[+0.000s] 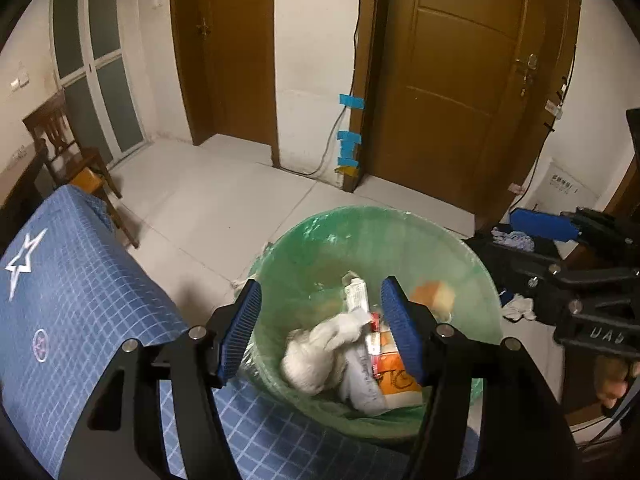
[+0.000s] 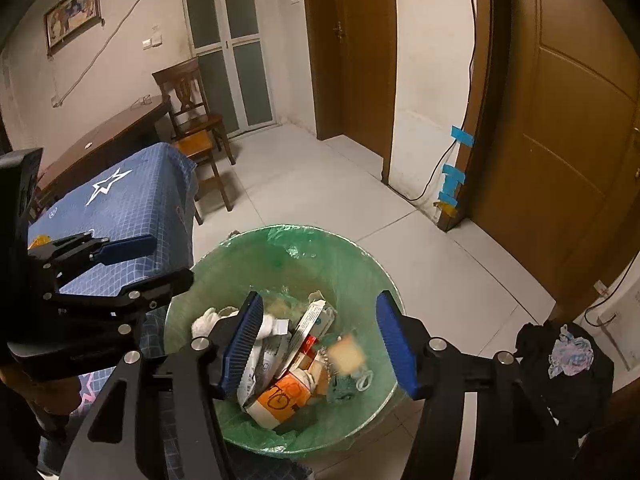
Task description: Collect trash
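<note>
**Inspector:** Green liner over the rim of the trash bin (image 1: 472, 264); the bin stands on pale floor tiles, directly below and ahead of both sets of fingers. State the grips.

**Assistant:** Left gripper (image 1: 322, 326) has its blue pads standing wide, nothing pressed between them. Right gripper (image 2: 320, 340) likewise wide and empty. Both point steeply down into the bin's mouth.

**Inspector:** Contents?

**Assistant:** A white crumpled cloth (image 1: 320, 348) lies between the left fingers, low in the bin. An orange-and-white carton (image 2: 280, 400) lies tilted beside it, long axis running from the near wall up toward the middle. A flat white box (image 2: 310, 322) leans on edge, long axis pointing away from the right fingers toward the far rim. A blurred tan piece (image 2: 349, 354) shows just inside the right gripper's right finger; whether it rests on the pile I cannot tell.

**Inspector:** Surroundings, obstructions?

**Assistant:** Blue checked cloth with a white star (image 1: 60, 280) touches the bin beyond the left finger. A wooden chair (image 2: 192, 120) stands behind it. Dark clothing (image 2: 560, 368) is heaped outside the right finger. Brown doors (image 1: 452, 80) lie ahead, well apart.
</note>
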A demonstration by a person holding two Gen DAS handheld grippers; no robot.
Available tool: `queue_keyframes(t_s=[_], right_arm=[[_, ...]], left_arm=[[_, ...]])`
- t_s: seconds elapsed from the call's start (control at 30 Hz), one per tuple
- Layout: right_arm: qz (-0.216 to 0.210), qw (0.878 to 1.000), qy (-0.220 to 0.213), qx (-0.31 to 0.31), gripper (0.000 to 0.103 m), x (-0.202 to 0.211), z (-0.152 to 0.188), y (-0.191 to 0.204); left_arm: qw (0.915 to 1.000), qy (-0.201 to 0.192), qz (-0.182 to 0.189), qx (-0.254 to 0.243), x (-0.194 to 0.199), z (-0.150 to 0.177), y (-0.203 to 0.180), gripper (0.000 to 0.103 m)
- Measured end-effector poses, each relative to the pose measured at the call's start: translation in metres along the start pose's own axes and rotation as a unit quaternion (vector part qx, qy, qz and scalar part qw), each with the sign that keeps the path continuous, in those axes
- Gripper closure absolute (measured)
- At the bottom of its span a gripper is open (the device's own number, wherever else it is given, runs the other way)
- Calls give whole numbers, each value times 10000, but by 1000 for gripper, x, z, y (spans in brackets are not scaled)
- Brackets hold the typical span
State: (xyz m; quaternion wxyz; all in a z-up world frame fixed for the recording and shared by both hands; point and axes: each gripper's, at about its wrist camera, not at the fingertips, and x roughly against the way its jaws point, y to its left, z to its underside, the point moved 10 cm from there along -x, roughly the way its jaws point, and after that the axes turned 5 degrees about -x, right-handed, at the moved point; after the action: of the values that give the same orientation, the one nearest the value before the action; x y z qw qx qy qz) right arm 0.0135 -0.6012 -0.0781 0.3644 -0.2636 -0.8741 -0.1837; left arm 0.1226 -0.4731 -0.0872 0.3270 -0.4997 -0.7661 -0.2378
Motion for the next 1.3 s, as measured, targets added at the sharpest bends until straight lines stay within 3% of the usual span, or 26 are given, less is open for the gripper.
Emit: queue_keyframes(t_s=[0.23, 0.3, 0.4, 0.53, 0.63, 0.93, 1.13, 1.3], right_arm=[[114, 9996, -239, -129, 41, 26, 20, -2], [162, 9989, -404, -194, 29, 41, 26, -4], [300, 9955, -836, -321, 22, 76, 41, -6], [487, 9903, -1253, -348, 7, 113, 67, -3], [605, 9901, -1233, -288, 6, 126, 93, 3], [215, 9931, -1077, -410, 6, 156, 151, 13], [322, 9926, -1104, -388, 6, 167, 174, 15], [454, 9895, -1365, -148, 6, 176, 168, 20]], left_arm=[[9990, -280, -336, -99, 32, 9, -9, 43], [9974, -452, -550, -62, 49, 14, -10, 40], [9937, -760, -818, -21, 77, 23, -15, 32], [9909, -1078, -804, 80, 112, 37, -23, 23], [9890, -1257, -770, 146, 134, 54, -31, 19], [9840, -1554, -868, 46, 168, 90, -50, 12], [9778, -1875, -929, 131, 184, 101, -60, 6], [9756, -1947, -979, 259, 186, 103, -59, 6]])
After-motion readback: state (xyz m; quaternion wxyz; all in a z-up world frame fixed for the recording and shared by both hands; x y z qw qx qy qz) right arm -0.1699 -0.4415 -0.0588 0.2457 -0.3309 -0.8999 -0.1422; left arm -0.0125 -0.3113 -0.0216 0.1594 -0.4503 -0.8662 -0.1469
